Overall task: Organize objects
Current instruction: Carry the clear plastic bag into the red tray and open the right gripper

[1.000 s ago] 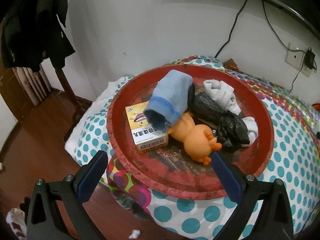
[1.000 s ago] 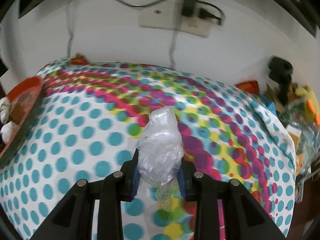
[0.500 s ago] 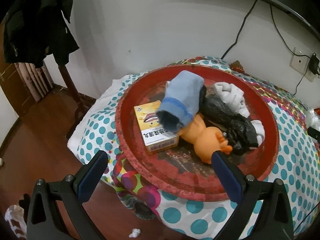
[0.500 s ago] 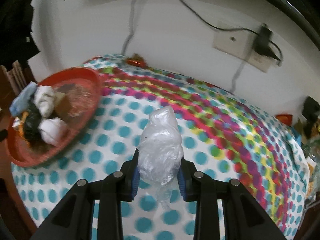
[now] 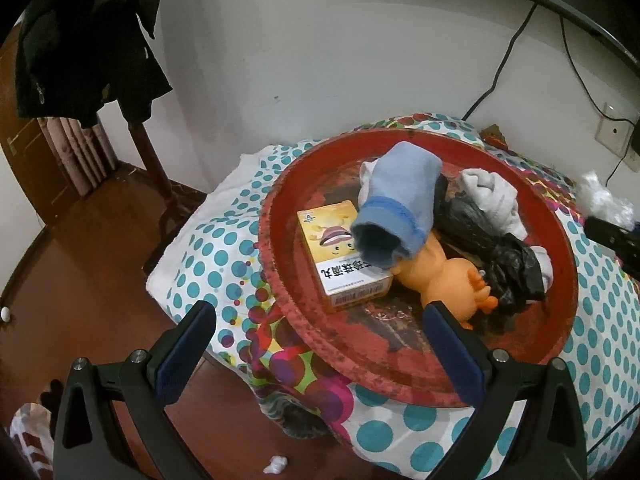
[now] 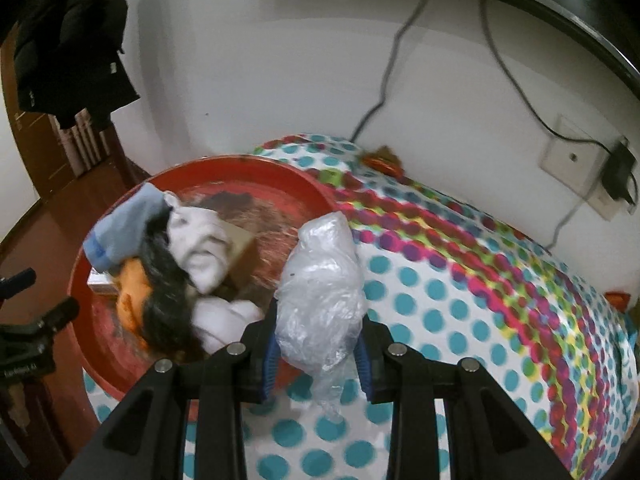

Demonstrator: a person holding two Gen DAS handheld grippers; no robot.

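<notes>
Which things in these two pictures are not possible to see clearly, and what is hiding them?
- Orange toy, left wrist view: its top end is under the blue sock.
- Clear plastic bag, right wrist view: what is inside cannot be told; it is crumpled. The right gripper is shut on it.
- Right wrist view: the pile in the red tray is blurred.
- Yellow box, left wrist view: its print is too small to read.

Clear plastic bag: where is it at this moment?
The clear plastic bag is clamped in the right claw, low centre in the right wrist view, above the dotted cloth just right of the red tray.
</notes>
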